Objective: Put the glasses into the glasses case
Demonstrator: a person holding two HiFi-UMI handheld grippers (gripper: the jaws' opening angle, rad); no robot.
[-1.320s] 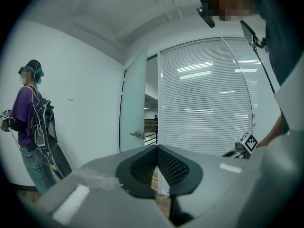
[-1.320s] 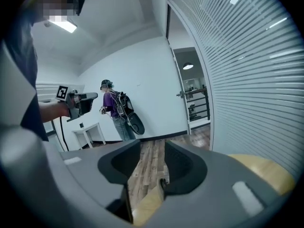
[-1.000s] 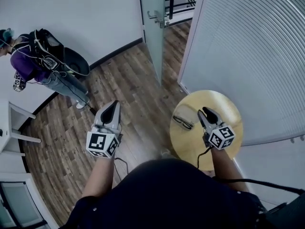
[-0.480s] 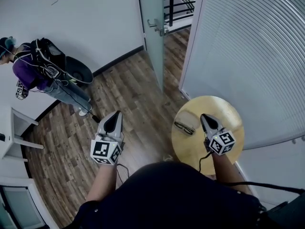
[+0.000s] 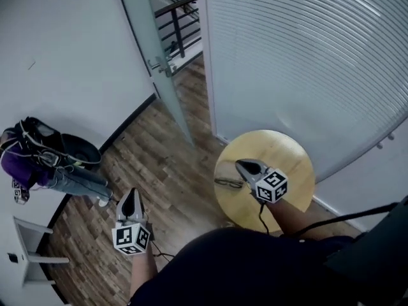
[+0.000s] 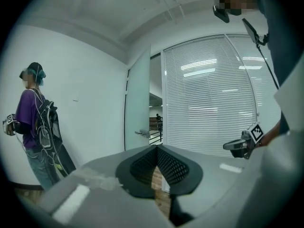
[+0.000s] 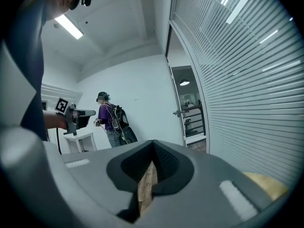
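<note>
A pair of dark-framed glasses (image 5: 227,183) lies at the left edge of the round wooden table (image 5: 287,161). I cannot make out a glasses case in any view. My right gripper (image 5: 241,164) hangs over the table just right of the glasses, shut with nothing in it (image 7: 153,147). My left gripper (image 5: 131,194) is far to the left over the wooden floor, away from the table. Its jaws meet at the tips, with nothing between them (image 6: 156,149). Each gripper view looks level across the room, so neither shows the glasses.
A person in purple with a backpack (image 5: 30,163) stands by the white wall at the left. A glass door (image 5: 150,50) stands ajar at the back. Slatted blinds (image 5: 306,62) run right behind the table. A white chair (image 5: 29,255) is at the lower left.
The head view has swung, so the table sits lower and more central. My right gripper has moved left across the table, closer to the glasses. My left gripper has dropped farther left and lower.
</note>
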